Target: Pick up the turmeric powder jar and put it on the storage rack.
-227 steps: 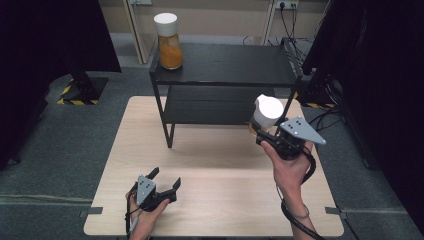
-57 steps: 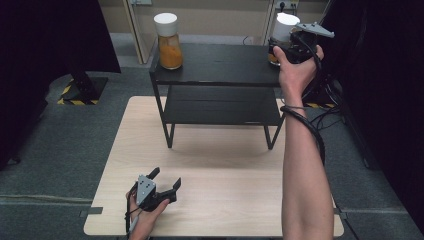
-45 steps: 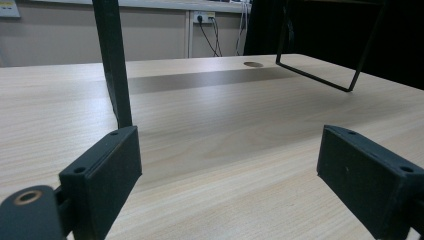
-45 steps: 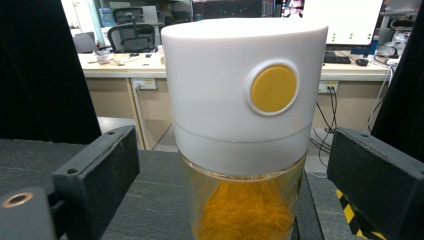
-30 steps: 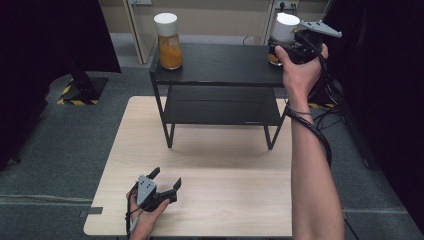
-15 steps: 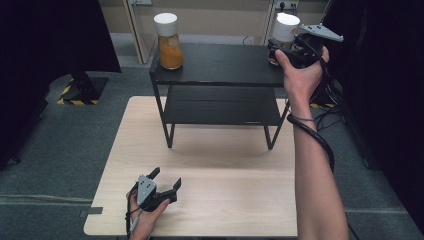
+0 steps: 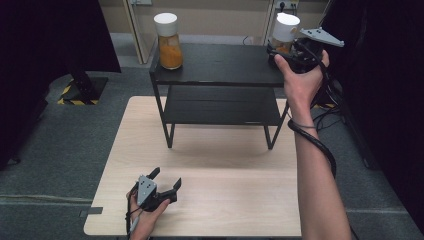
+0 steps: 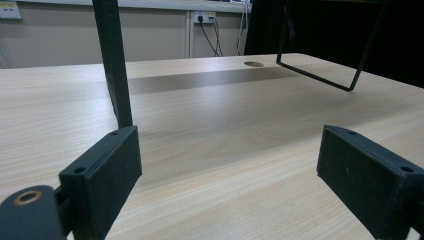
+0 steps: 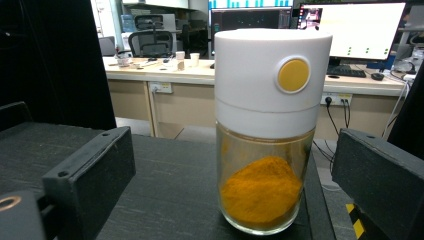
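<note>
Right gripper [image 9: 235,175] up at the far right corner of the black shelf [image 7: 220,65], jaws wide apart, gripping nothing. Between those jaws, not touching them, a glass jar [image 9: 265,150] of orange powder with a white lid, upright on the shelf top. Left gripper [image 8: 225,170] low on the wooden table [image 8: 210,120], wide open and empty, well apart from the jar.

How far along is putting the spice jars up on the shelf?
Both jars stand on the shelf's top: one at the left, the second at the right. The right gripper is open around it, not touching; backing away is left. The left gripper rests open on the table.
</note>
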The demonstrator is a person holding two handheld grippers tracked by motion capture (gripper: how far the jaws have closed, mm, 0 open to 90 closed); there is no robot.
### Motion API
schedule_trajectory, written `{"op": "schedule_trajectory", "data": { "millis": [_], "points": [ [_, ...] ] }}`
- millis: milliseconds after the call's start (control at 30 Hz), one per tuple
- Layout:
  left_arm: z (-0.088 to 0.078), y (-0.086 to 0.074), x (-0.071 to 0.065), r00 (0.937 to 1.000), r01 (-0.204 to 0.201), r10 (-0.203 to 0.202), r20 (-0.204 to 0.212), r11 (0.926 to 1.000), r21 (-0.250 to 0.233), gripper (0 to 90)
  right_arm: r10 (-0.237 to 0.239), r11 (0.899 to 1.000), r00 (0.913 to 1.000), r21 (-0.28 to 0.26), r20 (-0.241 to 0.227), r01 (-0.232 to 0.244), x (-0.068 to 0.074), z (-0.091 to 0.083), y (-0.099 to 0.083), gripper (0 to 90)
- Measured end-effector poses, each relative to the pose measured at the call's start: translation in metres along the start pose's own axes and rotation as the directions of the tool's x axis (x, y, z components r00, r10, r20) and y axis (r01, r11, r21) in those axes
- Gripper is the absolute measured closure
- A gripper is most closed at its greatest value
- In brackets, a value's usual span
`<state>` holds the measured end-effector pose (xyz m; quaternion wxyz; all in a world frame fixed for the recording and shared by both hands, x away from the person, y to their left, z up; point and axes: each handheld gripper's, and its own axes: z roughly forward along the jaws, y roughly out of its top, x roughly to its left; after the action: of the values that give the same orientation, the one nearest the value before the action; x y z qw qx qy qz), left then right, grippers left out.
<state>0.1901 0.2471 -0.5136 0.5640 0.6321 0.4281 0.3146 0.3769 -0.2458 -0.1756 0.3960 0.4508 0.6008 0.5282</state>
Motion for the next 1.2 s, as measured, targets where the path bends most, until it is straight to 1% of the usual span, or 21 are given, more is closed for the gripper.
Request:
{"op": "schedule_trajectory", "data": {
  "millis": [300,600,700,900,1033,1200],
  "points": [
    [0.0,0.0,0.0,1.0,-0.002,0.002,0.0,1.0,-0.001,10.2,0.003,1.0,0.9999,0.001,-0.011,-0.003,0.002,-0.005,-0.005,4.0],
    [0.0,0.0,-0.001,1.0,-0.004,0.004,-0.001,1.0,-0.001,10.2,-0.006,1.0,0.9998,-0.005,-0.018,0.006,0.002,-0.011,-0.008,4.0],
    [0.0,0.0,-0.001,1.0,-0.006,0.006,-0.002,1.0,-0.002,10.2,-0.008,1.0,0.9996,-0.016,-0.026,0.008,0.001,-0.013,-0.012,4.0],
    [0.0,0.0,-0.001,1.0,-0.006,0.006,-0.001,1.0,-0.001,10.2,-0.005,1.0,0.9995,-0.01,-0.032,0.004,0.0,-0.015,-0.017,4.0],
    [0.0,0.0,-0.001,1.0,-0.007,0.007,-0.001,1.0,-0.001,10.2,-0.004,1.0,0.9989,-0.017,-0.046,0.003,0.0,-0.018,-0.021,4.0],
    [0.0,0.0,-0.001,1.0,-0.008,0.008,-0.002,1.0,-0.001,10.2,-0.006,1.0,0.9986,-0.021,-0.053,0.005,0.0,-0.022,-0.024,4.0]
  ]
}}
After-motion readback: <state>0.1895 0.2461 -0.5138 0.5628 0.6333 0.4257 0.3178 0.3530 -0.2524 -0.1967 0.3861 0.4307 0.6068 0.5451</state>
